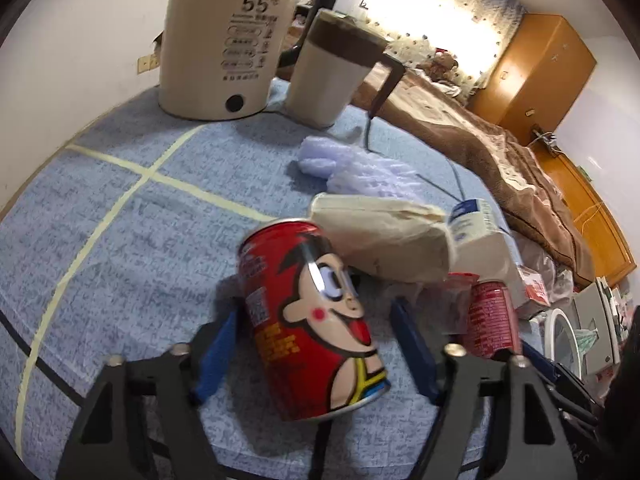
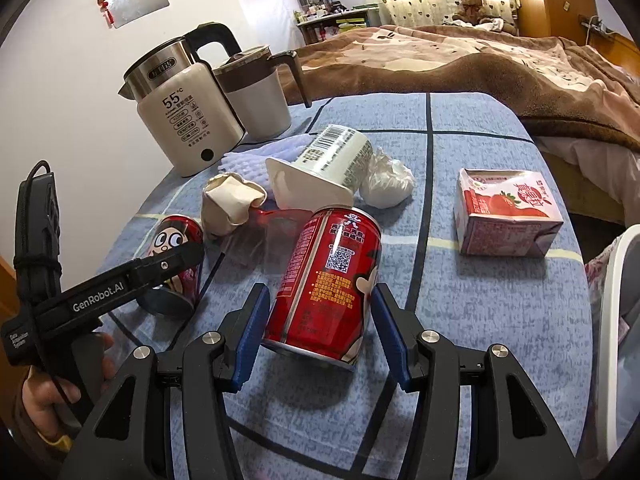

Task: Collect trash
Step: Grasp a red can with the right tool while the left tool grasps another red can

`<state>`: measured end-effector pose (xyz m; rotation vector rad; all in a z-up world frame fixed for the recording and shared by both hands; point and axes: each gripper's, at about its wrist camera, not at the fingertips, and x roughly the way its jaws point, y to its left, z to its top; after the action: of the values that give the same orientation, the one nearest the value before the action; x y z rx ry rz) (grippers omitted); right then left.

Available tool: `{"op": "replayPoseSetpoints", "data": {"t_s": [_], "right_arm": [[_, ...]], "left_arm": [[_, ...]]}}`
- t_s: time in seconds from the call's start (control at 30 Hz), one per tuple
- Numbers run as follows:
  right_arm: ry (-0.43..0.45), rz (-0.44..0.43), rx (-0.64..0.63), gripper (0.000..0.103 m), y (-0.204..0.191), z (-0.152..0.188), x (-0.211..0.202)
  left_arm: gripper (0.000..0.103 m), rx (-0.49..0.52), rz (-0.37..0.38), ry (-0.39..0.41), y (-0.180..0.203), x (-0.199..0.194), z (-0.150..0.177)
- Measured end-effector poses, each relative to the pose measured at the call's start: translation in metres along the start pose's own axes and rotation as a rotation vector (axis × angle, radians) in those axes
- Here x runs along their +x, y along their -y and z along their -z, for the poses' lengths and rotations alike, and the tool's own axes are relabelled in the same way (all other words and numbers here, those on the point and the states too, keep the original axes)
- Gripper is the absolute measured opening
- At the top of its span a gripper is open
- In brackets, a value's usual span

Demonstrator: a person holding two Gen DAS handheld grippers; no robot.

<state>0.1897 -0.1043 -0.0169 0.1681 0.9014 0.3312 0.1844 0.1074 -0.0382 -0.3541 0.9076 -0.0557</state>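
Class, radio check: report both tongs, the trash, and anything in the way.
Left tongs open, straddling one red can. Right tongs open around second red can. Nothing gripped yet. Crumpled paper, yogurt cup crowd behind; milk carton apart.

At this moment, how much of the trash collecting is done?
Nothing looks collected yet. In hand: the left gripper brackets one red can, the right gripper the other red can, both open. Left on the table: yogurt cup, crumpled paper, strawberry carton, plastic wad.
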Motion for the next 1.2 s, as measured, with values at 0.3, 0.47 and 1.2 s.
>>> {"op": "replayPoseSetpoints", "data": {"t_s": [0.3,0.47,1.2], "right_arm": [[-0.002,0.009,-0.019,0.053,-0.004,0.003,-0.003],[-0.012,0.026,-0.112,0.053,-0.012,0.011,-0.009],[-0.050,0.095,-0.123,0.055,-0.012,0.012,-0.009]], "left_arm": [[0.063,0.042,0.011,-0.009,0.001,-0.001,0.005],[0.062,0.077,0.036,-0.019,0.006,-0.009,0.016],[0.062,0.139,0.034,-0.043,0.022,-0.017,0.039]]}}
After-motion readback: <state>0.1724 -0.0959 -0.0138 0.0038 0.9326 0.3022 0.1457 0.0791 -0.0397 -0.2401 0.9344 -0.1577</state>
